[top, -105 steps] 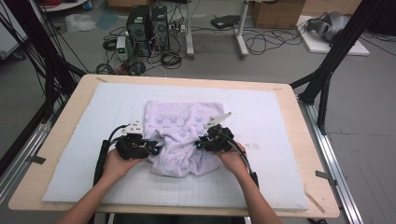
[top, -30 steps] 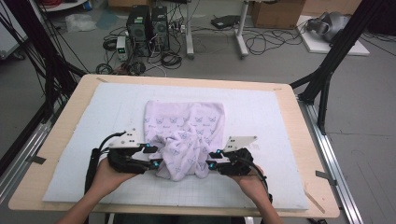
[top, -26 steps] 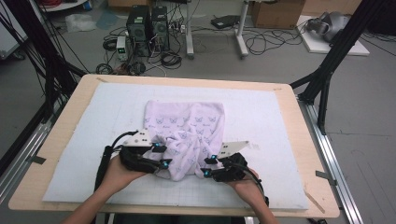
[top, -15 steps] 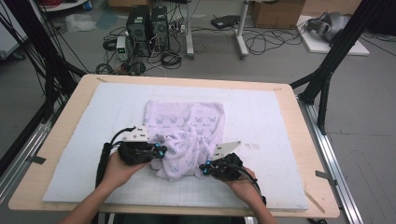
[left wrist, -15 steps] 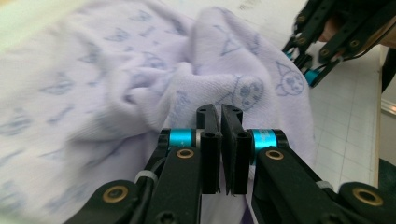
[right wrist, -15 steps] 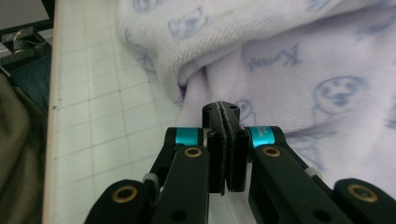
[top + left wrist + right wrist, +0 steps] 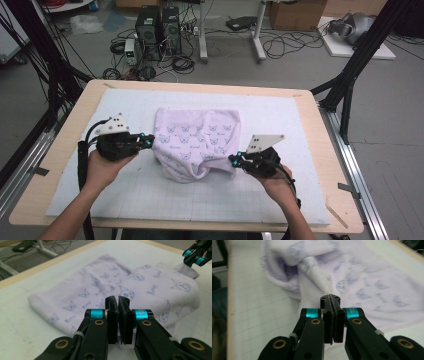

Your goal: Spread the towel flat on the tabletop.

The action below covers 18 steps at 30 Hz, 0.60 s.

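Two hands come in from the near edge of the table, and each one holds one gripper. So there are two grippers and one cloth.

The left gripper (image 7: 146,141) is at the left edge of the cloth (image 7: 197,142). In the left gripper view its two jaws are almost together, with a thin slit between them. Cloth lies right behind the tips, but it is hard to tell if an edge is caught in the slit. The jaws have just been closing.

The right gripper (image 7: 235,160) is at the near right corner of the cloth. In the right gripper view (image 7: 330,300) its jaws are squeezed tight on a fold of the cloth. That fold rises straight from the tips. In the left gripper view the same corner is pulled up into a little peak at the blue-ringed tips (image 7: 193,258).

The cloth is pale purple with small blue cat faces. It lies bunched in the middle of the white mat (image 7: 280,195). The mat lies on one wooden table (image 7: 320,130).

Past the table, on the floor, stand two dark computer boxes (image 7: 159,27) among many tangled cables. The far part of the right gripper view is blurry.
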Each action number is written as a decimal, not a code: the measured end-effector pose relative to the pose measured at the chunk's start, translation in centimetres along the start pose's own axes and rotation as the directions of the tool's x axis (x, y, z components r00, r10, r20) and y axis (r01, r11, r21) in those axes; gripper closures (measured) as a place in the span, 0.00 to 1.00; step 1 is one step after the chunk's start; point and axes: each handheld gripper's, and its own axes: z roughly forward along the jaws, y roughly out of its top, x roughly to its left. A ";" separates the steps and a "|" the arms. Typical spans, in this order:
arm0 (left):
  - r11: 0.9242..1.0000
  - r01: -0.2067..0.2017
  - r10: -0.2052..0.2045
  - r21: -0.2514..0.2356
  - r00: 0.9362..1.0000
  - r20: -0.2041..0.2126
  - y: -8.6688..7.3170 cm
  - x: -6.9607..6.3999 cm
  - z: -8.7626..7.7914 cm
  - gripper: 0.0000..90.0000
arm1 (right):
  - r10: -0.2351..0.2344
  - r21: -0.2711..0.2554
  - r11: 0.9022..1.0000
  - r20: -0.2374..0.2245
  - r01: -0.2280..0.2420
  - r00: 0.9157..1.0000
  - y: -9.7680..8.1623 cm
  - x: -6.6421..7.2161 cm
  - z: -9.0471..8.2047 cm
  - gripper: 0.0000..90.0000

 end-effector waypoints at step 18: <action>0.991 0.070 -0.065 0.110 0.997 -0.045 -1.9 3.2 2.8 0.72 | 0.123 0.039 0.991 0.065 -0.126 0.990 -0.9 -4.7 2.5 0.84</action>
